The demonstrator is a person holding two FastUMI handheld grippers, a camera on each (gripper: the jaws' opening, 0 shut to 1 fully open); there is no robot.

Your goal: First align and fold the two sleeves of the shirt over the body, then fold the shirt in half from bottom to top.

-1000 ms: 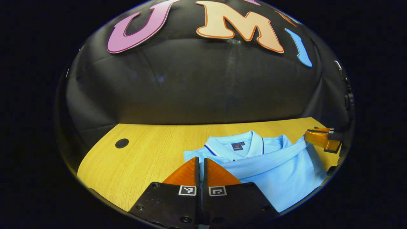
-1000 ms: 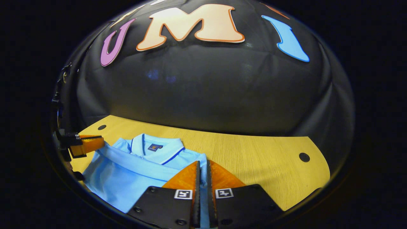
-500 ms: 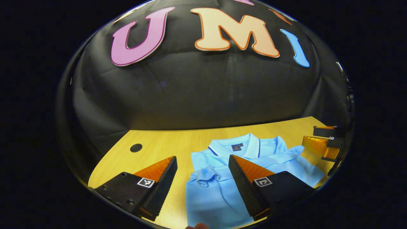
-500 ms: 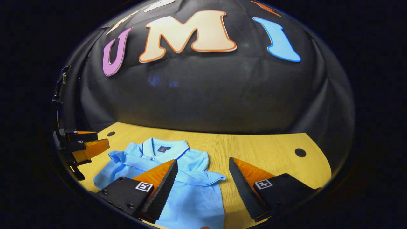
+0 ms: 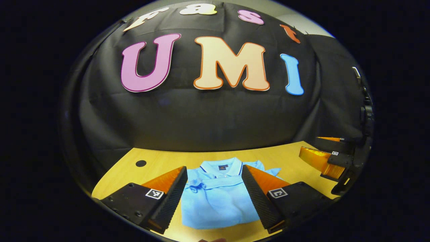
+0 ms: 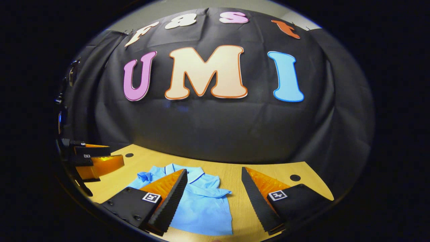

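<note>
Lying folded on the wooden table: a light blue polo shirt, collar toward the black cloth wall, sleeves laid across the body, bottom half brought up over them into a compact rectangle. Hovering over it, the left tongs, released, fingers spread wide with the shirt framed between them and nothing gripped. Showing at the right edge of the left gripper view, the right tongs, likewise parted, raised clear of the table and apart from the shirt. In the right gripper view, the right tongs gaping wide, holding nothing, the shirt sitting behind the left finger and reaching partway into the gap, bare table behind the other. Hanging at the left edge of that view, the left tongs, open, just beside the shirt's collar end. Dotting the table near its far corners, a small round hole on each side.
</note>
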